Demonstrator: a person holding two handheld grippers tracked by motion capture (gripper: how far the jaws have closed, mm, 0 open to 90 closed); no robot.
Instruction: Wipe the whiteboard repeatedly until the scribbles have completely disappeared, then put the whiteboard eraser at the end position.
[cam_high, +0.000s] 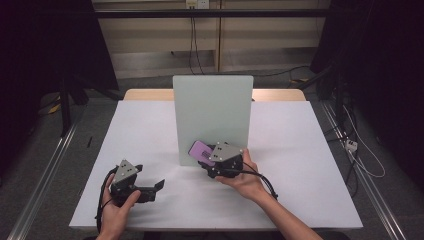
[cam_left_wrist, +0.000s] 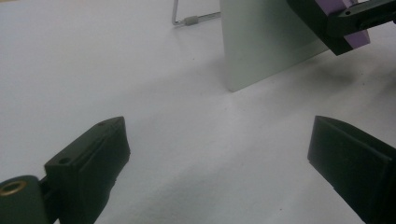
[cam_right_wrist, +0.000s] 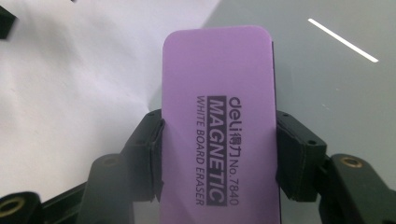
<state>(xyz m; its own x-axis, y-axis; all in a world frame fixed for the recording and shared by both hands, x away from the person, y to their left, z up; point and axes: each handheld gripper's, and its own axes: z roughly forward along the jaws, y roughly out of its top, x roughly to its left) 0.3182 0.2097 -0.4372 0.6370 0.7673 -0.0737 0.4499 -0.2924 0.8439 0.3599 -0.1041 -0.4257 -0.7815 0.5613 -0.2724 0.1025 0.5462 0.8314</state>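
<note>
Near the front edge of the bench (cam_high: 150, 210), toward its left corner, my left tool (cam_high: 150, 189) sits low with its jaws wide apart and nothing between them. A bit farther in, near the middle of the bench, my right tool (cam_right_wrist: 217, 154) is squeezed tight on a purple eraser (cam_right_wrist: 217, 93). The words on it say it is a magnetic white board eraser. I think it is light and stiff on top, with a softer dark pad under it, so it should not break or slip easily. The jaws hold its two long sides near one end, and that looks like a good place to hold it. Just behind it stands a pale green board (cam_high: 212, 110), upright, and the eraser is right at its lower part; I cannot tell if they touch. I see no boxes or bowls here.
</note>
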